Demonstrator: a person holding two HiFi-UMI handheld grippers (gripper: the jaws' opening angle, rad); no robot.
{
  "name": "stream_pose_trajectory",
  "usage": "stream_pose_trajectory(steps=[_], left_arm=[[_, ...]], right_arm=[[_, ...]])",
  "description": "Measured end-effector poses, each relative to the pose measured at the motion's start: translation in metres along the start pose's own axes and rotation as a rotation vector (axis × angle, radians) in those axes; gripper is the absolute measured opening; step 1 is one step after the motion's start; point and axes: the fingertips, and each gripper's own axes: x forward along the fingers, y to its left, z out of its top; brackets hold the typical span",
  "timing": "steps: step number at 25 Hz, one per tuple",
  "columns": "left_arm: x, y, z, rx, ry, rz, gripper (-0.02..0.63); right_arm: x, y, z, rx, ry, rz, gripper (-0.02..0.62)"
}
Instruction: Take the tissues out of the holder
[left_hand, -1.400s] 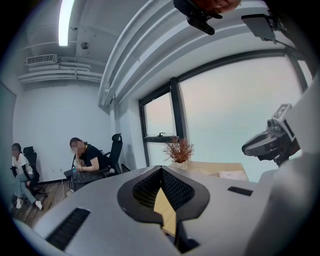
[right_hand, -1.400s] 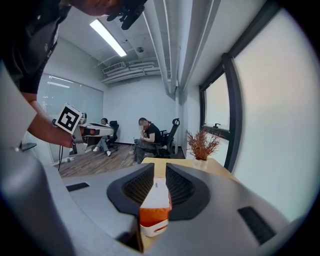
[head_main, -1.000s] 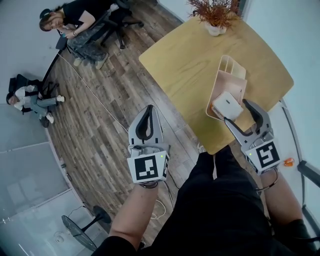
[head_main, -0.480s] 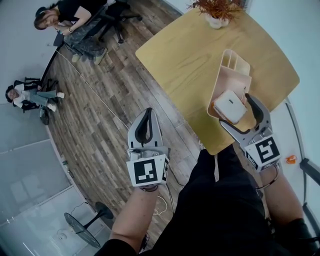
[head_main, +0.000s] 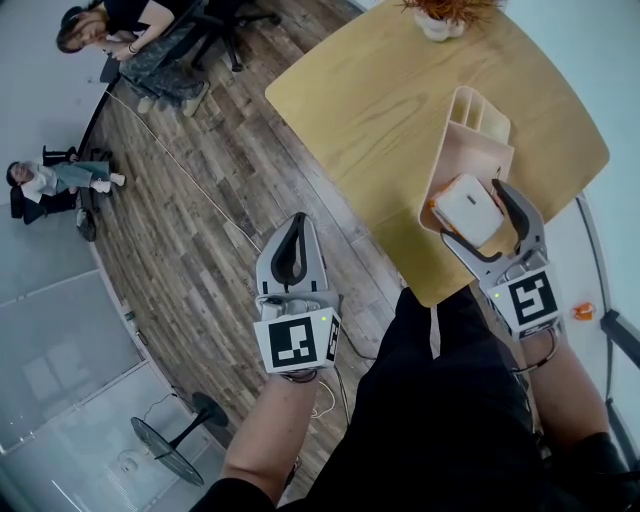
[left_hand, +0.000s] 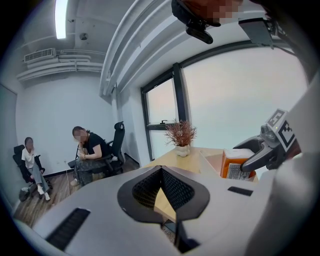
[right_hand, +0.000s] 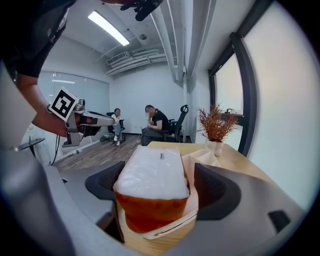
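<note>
Right gripper view: tissue pack (right_hand: 152, 190) hides most of holder (right_hand: 198, 160).

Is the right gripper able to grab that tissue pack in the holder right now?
Probably yes. The right gripper has just been opening its jaws, which stand wide either side of the tissue pack; the pack rises above the holder, and nothing else sits between them.

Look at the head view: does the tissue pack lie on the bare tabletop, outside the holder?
No: the tissue pack sits in the near end of the beige holder, not directly on the wooden table.
</note>
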Motion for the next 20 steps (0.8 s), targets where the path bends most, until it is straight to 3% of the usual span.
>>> stream_pose_trajectory(steps=[12, 15, 20], left_arm=[[0.005, 0.002, -0.011, -0.005, 0.023, 0.005, 0.005], [0.006, 0.005, -0.009, 0.004, 0.019, 0.012, 0.005], [0.005, 0.012, -0.003, 0.004, 0.009, 0.027, 0.005]], right_arm=[[0.021, 0.005, -0.012, 0.006, 0.075, 0.067, 0.430], [0.021, 0.005, -0.011, -0.011, 0.063, 0.064, 0.323], [0.019, 0.003, -0.011, 0.000, 0.066, 0.062, 0.292]])
